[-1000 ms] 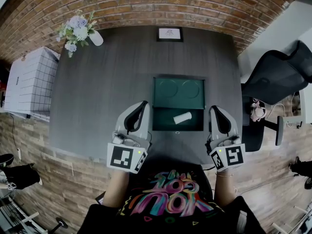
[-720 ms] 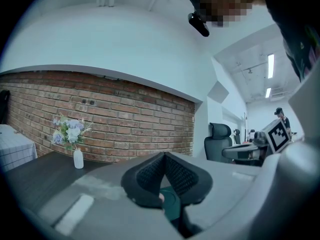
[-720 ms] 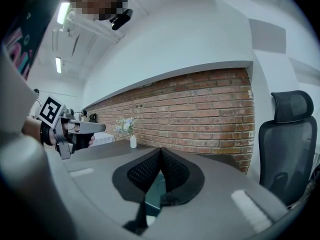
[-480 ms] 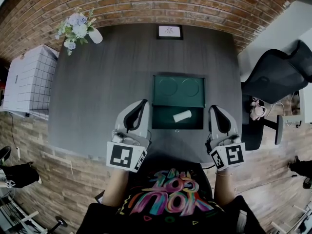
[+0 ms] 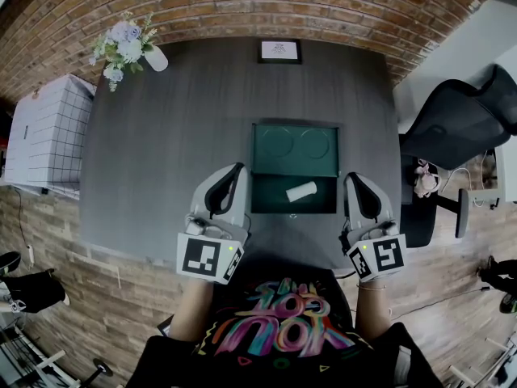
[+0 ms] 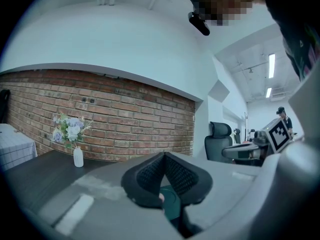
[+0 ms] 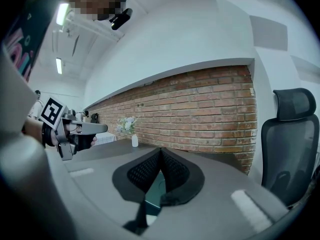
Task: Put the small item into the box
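An open dark green box (image 5: 266, 196) lies on the dark grey table (image 5: 161, 136), its lid (image 5: 295, 149) folded back flat. A small white cylinder (image 5: 301, 193) lies inside the box's near compartment. My left gripper (image 5: 237, 170) hovers just left of the box, jaws shut and empty; its black pads (image 6: 150, 176) meet tip to tip, with a sliver of green box showing below them. My right gripper (image 5: 350, 179) hovers just right of the box, also shut and empty, its pads (image 7: 172, 176) touching.
A white vase of flowers (image 5: 129, 48) stands at the table's far left corner, and a small framed card (image 5: 279, 52) at the far edge. A black office chair (image 5: 460, 124) is to the right, a white checked cabinet (image 5: 48, 132) to the left. Brick wall behind.
Both grippers stay beside the box, with only a slight shift of the whole view. The white cylinder rests in the box throughout.
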### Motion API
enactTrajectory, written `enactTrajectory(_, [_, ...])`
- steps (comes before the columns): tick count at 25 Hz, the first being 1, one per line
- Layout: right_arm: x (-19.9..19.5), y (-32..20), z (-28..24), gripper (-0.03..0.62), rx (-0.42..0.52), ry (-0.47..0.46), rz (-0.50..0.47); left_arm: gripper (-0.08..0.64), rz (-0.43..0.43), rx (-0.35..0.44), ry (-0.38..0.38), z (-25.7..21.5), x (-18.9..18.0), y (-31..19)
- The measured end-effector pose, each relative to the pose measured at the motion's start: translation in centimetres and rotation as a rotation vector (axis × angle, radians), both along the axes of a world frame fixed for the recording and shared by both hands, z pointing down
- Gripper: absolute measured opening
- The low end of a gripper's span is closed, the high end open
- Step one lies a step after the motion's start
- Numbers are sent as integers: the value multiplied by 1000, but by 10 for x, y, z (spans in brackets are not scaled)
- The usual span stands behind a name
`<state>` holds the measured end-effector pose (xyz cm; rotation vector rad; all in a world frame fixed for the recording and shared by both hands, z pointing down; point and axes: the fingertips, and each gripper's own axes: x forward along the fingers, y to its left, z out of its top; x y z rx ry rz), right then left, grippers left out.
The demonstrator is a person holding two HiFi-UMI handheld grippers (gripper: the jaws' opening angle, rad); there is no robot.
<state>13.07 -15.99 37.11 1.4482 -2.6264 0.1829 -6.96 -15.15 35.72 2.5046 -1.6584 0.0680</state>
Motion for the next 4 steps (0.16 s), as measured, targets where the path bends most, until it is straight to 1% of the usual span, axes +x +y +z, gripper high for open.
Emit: enactTrajectory(4, [1,1,2,-2,-2,0,-2,2,-2,-3,0,2,1,1])
